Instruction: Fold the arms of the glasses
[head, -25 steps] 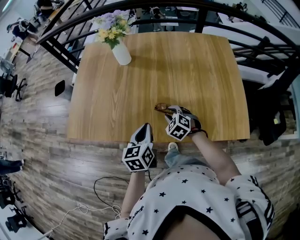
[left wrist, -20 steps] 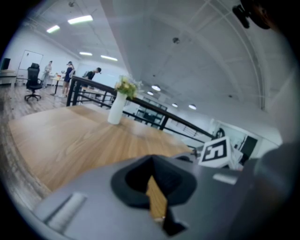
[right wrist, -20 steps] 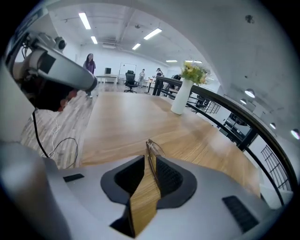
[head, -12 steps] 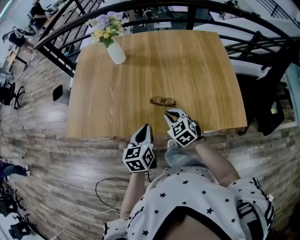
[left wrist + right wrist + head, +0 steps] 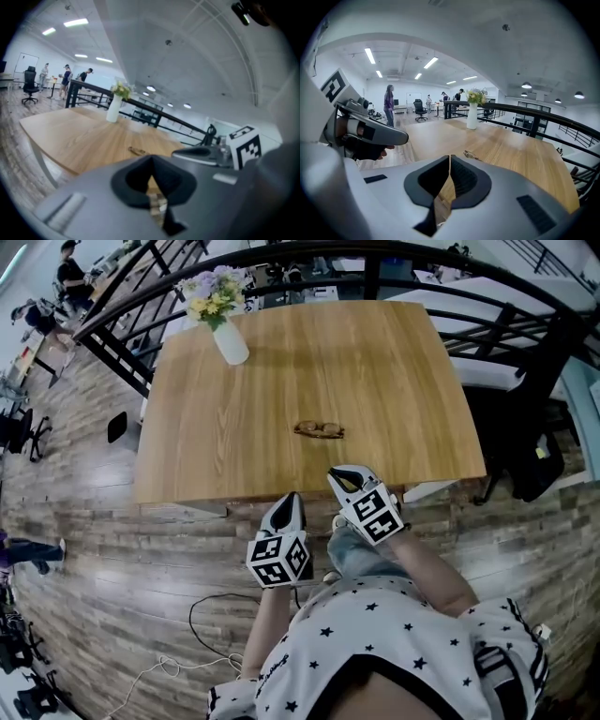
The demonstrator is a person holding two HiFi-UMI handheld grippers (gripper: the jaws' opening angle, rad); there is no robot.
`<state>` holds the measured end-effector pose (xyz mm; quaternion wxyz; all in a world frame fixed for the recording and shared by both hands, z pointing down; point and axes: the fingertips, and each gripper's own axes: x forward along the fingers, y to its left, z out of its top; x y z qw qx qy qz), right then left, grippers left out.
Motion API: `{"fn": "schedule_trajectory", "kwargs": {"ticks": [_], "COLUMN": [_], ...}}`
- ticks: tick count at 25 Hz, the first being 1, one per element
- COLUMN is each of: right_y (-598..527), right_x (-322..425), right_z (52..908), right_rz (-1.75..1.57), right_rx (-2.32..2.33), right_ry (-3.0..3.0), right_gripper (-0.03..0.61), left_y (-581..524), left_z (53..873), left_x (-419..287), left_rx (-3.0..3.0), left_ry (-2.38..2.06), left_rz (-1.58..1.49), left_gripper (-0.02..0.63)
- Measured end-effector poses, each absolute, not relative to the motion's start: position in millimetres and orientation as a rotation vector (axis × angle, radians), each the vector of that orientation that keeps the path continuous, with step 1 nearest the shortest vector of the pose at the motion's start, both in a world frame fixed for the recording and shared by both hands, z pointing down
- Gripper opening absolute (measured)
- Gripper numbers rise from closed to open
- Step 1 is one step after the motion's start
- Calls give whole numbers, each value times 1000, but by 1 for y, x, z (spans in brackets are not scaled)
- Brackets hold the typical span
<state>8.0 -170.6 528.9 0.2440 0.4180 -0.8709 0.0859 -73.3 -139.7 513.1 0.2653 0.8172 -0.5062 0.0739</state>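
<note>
Both the left gripper (image 5: 292, 499) and right gripper (image 5: 343, 474), jaws pressed together and empty, are being drawn back; the glasses (image 5: 319, 429) are lying seemingly folded.

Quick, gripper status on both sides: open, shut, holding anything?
Left gripper: shut, empty.
Right gripper: shut, empty.
The glasses lie on the table, in neither gripper.

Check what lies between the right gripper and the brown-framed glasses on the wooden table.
Nothing: only bare light wooden table lies between the right gripper and the brown-framed glasses. That is plain in the head view, and the right gripper view agrees.
</note>
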Motion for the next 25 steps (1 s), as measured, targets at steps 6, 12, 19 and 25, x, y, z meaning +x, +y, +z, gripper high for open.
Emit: {"fn": "schedule_trajectory", "kwargs": {"ticks": [6,12,19,25], "right_y": [-139,-114,-85,-60], "right_x": [8,6,6,-1], "right_z": [514,498,492,490], "right_rz": [230,196,219,241], "right_rx": [1162,1171,1159,1147], "right_ry": [-2422,-2457,-2484,-2527], "right_gripper": [21,19,18,18], "left_y": [-114,-95,-71,-50], "left_z": [510,506,506,507], "left_x": [-71,-72,-69,-70], "left_rx": [2201,2181,2174,2178], "left_ry": [-1386,-1404,-1408,-1404], "left_rz": [183,174,173,173], "left_gripper": [6,6,6,6]}}
